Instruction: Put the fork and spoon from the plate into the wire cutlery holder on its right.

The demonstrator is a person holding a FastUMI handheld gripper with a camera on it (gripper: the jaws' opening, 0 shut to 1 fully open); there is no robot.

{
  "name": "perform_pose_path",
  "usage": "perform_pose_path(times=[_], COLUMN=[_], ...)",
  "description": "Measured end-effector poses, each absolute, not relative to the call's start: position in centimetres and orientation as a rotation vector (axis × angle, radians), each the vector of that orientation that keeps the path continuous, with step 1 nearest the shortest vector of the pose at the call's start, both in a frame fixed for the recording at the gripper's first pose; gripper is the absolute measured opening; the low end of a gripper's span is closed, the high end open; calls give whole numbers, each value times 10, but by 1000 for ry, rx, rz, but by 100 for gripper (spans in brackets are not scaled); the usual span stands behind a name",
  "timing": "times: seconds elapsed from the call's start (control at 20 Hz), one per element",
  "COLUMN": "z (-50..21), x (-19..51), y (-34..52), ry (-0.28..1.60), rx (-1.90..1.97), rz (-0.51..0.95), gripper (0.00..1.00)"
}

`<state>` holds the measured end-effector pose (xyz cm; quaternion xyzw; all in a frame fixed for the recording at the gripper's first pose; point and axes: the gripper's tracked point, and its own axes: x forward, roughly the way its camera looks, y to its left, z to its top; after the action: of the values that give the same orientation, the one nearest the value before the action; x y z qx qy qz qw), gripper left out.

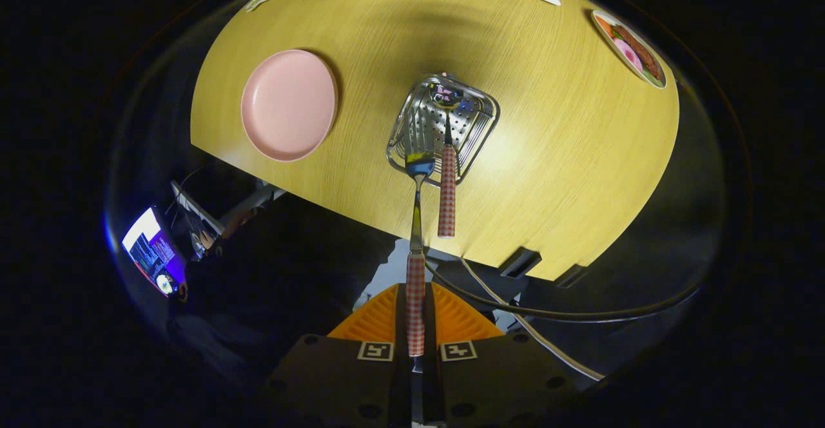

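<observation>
Between the two fingers of the gripper point(416, 325) sits the checked handle of the fork point(416, 222). Both fingers press on that handle from each side, so the claw is closed tight on it with almost no gap. The fork points away from the fingers, and its prongs hang over the near rim of the wire cutlery holder point(480, 125).

Some things could go wrong now. The fork is long and thin, so it could tip or slide in the grip. If the claw lets go too soon, I think the prongs could catch on the rim and the fork could fall onto the wooden table point(567, 176). It could also bump the spoon point(446, 176) and push it out.

Just past the fork, the spoon is already in the holder. Its round end is down inside and its checked handle leans out over the near rim.

Farther off, to the left of the holder, is the pink plate point(289, 104). It has no cutlery on it. So the fork looks like the last piece to put in.
</observation>
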<state>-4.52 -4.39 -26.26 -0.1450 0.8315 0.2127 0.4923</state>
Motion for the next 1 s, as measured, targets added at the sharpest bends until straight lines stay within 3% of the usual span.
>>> perform_pose_path(times=[0.35, 1.0], z=[-281, -300], x=[-36, -14], y=[-39, -22], ry=[2173, 2118], rx=[-401, -350], rz=[435, 439], gripper=[12, 16])
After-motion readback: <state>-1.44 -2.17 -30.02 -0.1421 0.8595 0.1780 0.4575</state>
